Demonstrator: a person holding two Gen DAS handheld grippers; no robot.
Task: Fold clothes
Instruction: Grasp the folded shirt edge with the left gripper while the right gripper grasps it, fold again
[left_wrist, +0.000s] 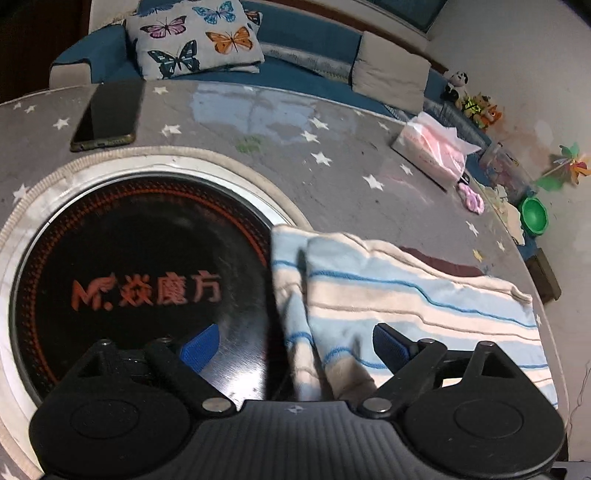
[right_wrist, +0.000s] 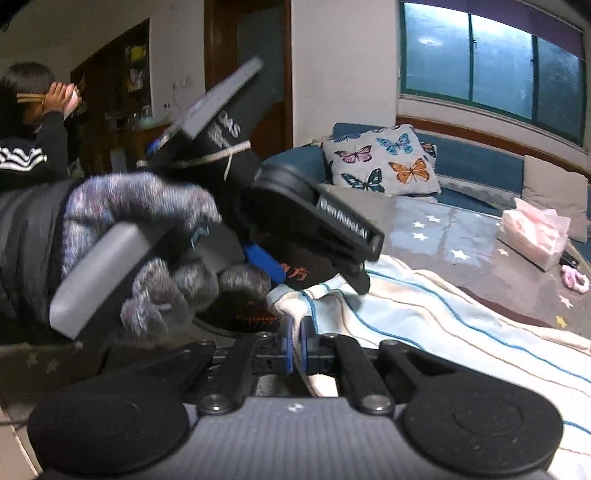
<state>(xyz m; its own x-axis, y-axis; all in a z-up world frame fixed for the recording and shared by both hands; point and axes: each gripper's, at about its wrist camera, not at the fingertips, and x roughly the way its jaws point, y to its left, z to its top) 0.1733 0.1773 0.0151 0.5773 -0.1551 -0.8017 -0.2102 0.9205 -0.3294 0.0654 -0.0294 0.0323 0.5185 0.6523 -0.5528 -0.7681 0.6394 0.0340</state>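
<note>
- Fabric nearest the right wrist camera: a corner of the striped cloth (right_wrist: 424, 314) is pinched between the blue pads of the right gripper (right_wrist: 296, 345), whose jaws are clenched on it.
- Left gripper (left_wrist: 291, 349), seen from its own camera, hangs with jaws spread wide; a folded ridge of the cloth (left_wrist: 388, 291) runs up between the fingers, and neither blue pad (left_wrist: 201, 347) presses on it.
- In the right wrist view the left gripper (right_wrist: 317, 266) sits just above the cloth's left edge, held by a hand in a grey knit glove (right_wrist: 147, 229).
- The cloth, white and pale blue with thin blue stripes, lies spread over the right part of the table, its left edge overlapping the rim of a round black cooktop (left_wrist: 140, 280) with red lettering, set into the table.
- The table (left_wrist: 332, 177) is round, covered in grey with white stars; bare cover lies open beyond the cloth.
- Farther back on it: a dark phone (left_wrist: 107, 118) at the left, a pink tissue pack (left_wrist: 436, 151) and a small pink hair tie (left_wrist: 472, 197) near the right edge.
- Behind the table stands a blue sofa (left_wrist: 303, 33) with a butterfly cushion (left_wrist: 195, 37) and a grey cushion (left_wrist: 391, 72); soft toys (left_wrist: 476, 103) sit along the wall.
- A window (right_wrist: 491, 66) is above the sofa, and a person (right_wrist: 29, 125) is at the far left.
</note>
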